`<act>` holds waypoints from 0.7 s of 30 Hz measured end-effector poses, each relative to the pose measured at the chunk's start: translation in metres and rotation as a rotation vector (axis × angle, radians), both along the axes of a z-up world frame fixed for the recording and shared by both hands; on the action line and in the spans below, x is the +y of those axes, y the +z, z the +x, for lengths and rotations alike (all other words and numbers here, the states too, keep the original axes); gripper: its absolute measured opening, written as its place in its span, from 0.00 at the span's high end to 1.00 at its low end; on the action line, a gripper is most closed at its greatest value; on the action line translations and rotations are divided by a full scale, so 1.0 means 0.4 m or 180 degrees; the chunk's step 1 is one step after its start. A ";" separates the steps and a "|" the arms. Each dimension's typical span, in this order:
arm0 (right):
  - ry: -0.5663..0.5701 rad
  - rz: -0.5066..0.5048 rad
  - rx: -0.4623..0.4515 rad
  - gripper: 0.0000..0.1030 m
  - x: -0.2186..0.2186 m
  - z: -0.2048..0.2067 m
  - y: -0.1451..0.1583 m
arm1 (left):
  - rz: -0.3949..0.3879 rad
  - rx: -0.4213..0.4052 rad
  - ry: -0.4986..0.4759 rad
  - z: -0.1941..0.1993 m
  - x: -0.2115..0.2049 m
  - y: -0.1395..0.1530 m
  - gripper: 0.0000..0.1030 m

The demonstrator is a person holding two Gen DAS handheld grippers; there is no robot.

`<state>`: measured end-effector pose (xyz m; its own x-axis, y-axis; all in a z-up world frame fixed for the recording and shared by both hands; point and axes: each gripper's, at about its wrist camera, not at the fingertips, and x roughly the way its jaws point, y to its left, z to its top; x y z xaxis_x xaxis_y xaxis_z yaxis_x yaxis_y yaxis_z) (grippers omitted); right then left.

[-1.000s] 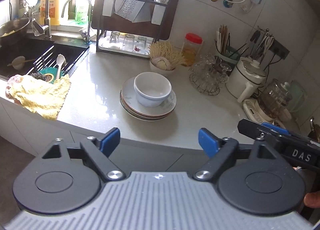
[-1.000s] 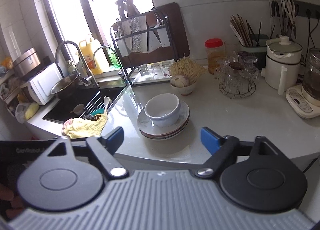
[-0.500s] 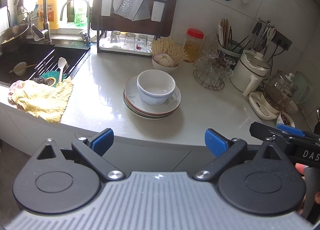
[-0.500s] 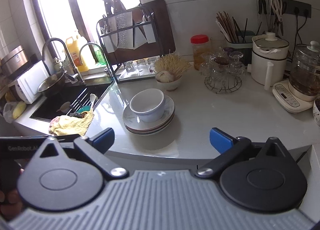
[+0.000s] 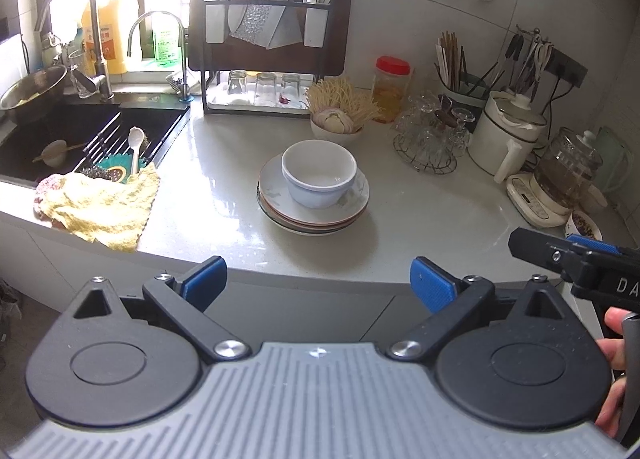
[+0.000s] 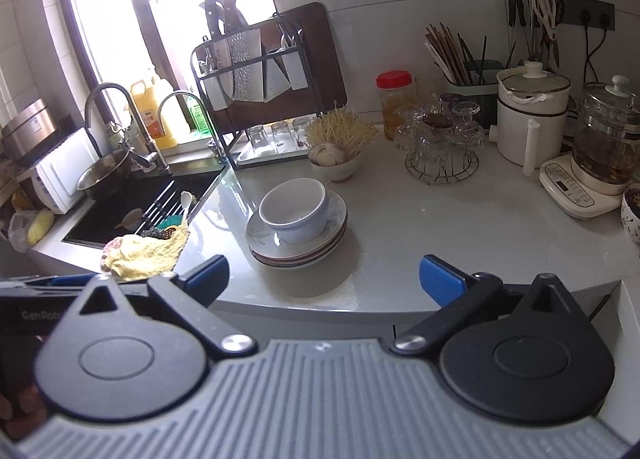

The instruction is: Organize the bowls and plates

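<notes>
Near the front edge of the desk, a white bowl is seen resting in a stack of plates, with bare surface left on every side. A microwave is shown only by the right wrist view. The left hand-held gripper and right hand-held gripper are held off the desk, short of its edge, the stack lying ahead between their fingers. Both have just been opened wide, nothing between the jaws.
</notes>
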<state>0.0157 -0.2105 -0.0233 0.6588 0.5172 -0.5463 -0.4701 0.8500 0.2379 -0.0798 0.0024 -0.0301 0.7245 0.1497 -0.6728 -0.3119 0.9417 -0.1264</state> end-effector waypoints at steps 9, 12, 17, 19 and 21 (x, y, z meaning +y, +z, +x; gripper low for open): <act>0.0027 0.0014 0.0007 0.00 -0.019 -0.017 -0.009 | 0.0019 0.0006 0.0069 -0.027 -0.017 -0.002 0.03; 0.0062 0.0023 0.0030 0.00 -0.019 -0.022 -0.007 | 0.0017 0.0010 0.0096 -0.037 -0.022 0.000 0.03; 0.0145 0.0031 0.0006 0.00 -0.020 -0.025 0.013 | -0.0003 0.0029 0.0132 -0.049 -0.030 0.016 0.03; 0.0183 0.0030 -0.0002 0.00 -0.020 -0.021 0.020 | -0.0008 0.0014 0.0142 -0.044 -0.025 0.024 0.03; 0.0233 0.0054 0.0021 0.00 -0.019 -0.016 0.026 | 0.0020 0.0008 0.0165 -0.041 -0.024 0.033 0.03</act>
<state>0.0091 -0.2182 -0.0130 0.6152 0.5731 -0.5414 -0.5291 0.8092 0.2554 -0.0961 -0.0071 -0.0169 0.7140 0.1912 -0.6736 -0.3606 0.9250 -0.1196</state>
